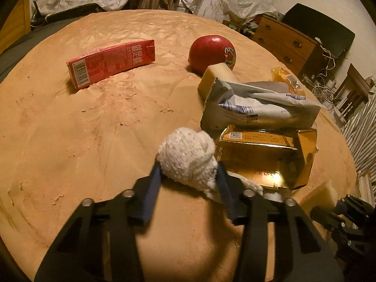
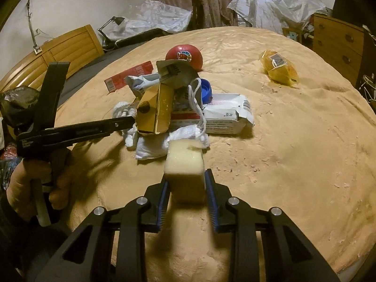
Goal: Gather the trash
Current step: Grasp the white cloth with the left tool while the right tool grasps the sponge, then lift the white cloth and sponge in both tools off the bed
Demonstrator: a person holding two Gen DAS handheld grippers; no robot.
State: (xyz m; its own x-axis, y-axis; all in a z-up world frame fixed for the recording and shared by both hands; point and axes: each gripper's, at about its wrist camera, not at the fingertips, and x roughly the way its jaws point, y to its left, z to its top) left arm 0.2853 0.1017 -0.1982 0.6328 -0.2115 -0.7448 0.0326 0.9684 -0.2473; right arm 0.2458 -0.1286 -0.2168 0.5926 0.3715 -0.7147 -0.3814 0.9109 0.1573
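Observation:
In the left wrist view my left gripper (image 1: 188, 172) is shut on a crumpled white tissue ball (image 1: 188, 159) just above the tan cover. Right behind it lie an opened gold box (image 1: 270, 157) and a grey-white bag (image 1: 258, 108). In the right wrist view my right gripper (image 2: 185, 178) is shut on a pale yellow foam block (image 2: 184, 171), standing upright between the blue pads. The trash pile ahead holds the gold box (image 2: 152, 112), a white packet (image 2: 223, 115), a blue cap (image 2: 205, 91) and a white cloth pouch (image 2: 159, 143).
A red carton (image 1: 110, 63) lies at the far left, a red apple (image 1: 212, 54) and another foam block (image 1: 218, 75) behind the pile. A yellow wrapper (image 2: 279, 68) lies apart at the far right. A person's hand (image 2: 30, 188) holds the left tool's black frame (image 2: 77, 129). Wooden drawers (image 1: 286, 44) stand beyond the edge.

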